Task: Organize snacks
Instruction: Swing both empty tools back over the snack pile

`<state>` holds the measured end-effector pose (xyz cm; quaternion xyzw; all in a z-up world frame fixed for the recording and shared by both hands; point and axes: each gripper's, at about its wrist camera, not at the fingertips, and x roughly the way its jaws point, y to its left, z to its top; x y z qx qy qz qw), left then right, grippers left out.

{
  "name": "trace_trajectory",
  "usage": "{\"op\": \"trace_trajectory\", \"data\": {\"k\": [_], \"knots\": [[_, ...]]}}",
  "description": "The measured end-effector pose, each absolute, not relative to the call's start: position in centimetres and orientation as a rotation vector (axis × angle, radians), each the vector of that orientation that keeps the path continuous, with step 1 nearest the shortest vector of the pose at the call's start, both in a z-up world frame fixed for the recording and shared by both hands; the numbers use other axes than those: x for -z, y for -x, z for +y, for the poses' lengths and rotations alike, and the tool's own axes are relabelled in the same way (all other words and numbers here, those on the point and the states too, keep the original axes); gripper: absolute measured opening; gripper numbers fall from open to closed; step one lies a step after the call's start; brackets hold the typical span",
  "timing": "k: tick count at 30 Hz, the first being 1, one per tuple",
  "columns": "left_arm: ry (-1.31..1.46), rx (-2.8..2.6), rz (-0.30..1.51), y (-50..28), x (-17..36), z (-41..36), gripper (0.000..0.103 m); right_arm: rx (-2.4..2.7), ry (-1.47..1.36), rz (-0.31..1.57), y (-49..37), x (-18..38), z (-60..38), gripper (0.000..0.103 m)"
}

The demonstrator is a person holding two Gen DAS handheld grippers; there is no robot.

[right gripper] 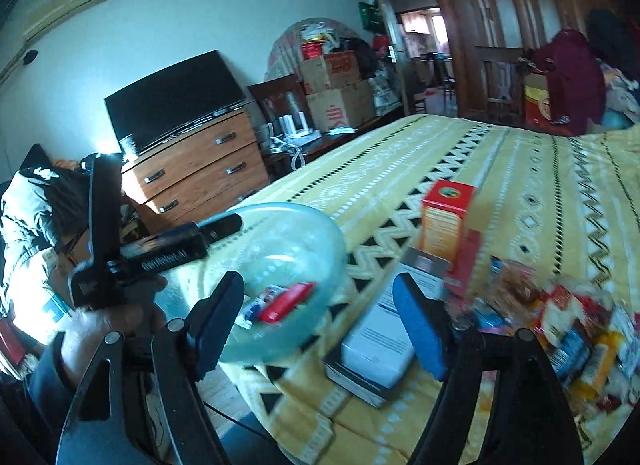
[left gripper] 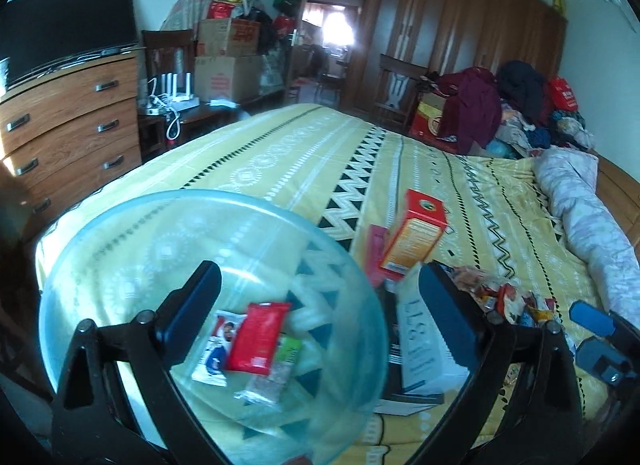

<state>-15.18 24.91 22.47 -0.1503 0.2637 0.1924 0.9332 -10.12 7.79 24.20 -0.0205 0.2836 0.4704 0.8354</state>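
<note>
Yellow patterned bed point(left gripper: 304, 145) carried everything; sat near its front corner a clear blue-tinted bowl point(left gripper: 132, 233), holding a red packet point(left gripper: 258, 339), a white packet with a printed face point(left gripper: 218, 349) and a green-topped clear packet point(left gripper: 280, 365); lay just beside the bowl a white box point(left gripper: 424, 345) on top of a flat dark box point(right gripper: 352, 379); stood behind these an upright orange carton point(left gripper: 416, 233) with a red packet leaning against it; spread to the right of the boxes a loose heap of snack packets point(right gripper: 576, 329), blurred in the right wrist view and hard to tell apart. Hung over the bowl the left claw point(left gripper: 316, 305), spread wide and gripping nothing, one finger above the bowl's inside, the other in front of the white box; hovered above the gap between bowl and white box the right claw point(right gripper: 320, 321), likewise spread wide and bare. Stood beyond the bed a wooden dresser point(left gripper: 68, 125) with a dark television point(left gripper: 64, 33) on top, stacked cardboard boxes point(left gripper: 228, 53) against the far wall, and a brown wardrobe point(left gripper: 460, 29); piled at the far right of the bed a heap of clothes point(left gripper: 516, 105) and a rolled pale quilt point(left gripper: 588, 217).
</note>
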Motion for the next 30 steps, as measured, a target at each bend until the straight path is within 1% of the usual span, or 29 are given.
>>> {"op": "trace_trajectory", "data": {"k": [5,12,19,24,30], "knots": [[0.278,-0.292,0.561,13.1,-22.2,20.8,0.1,-0.865,0.013,0.68,9.3,-20.8,0.8,0.08],[0.205,-0.123,0.641,9.3,-21.0,12.8,0.099,-0.704,-0.097,0.812,8.2,-15.2,-9.3,0.08],[0.119,-0.022,0.73,7.1,-19.2,6.4,0.099,-0.591,-0.208,0.849,6.2,-11.9,-16.7,0.08],[0.068,0.044,0.779,6.4,-18.2,3.2,0.099,-0.569,-0.249,0.844,2.6,-10.8,-18.1,0.08],[0.039,0.061,0.823,5.9,-17.2,1.7,0.1,-0.557,-0.249,0.846,-4.4,-10.1,-17.1,0.08]]}}
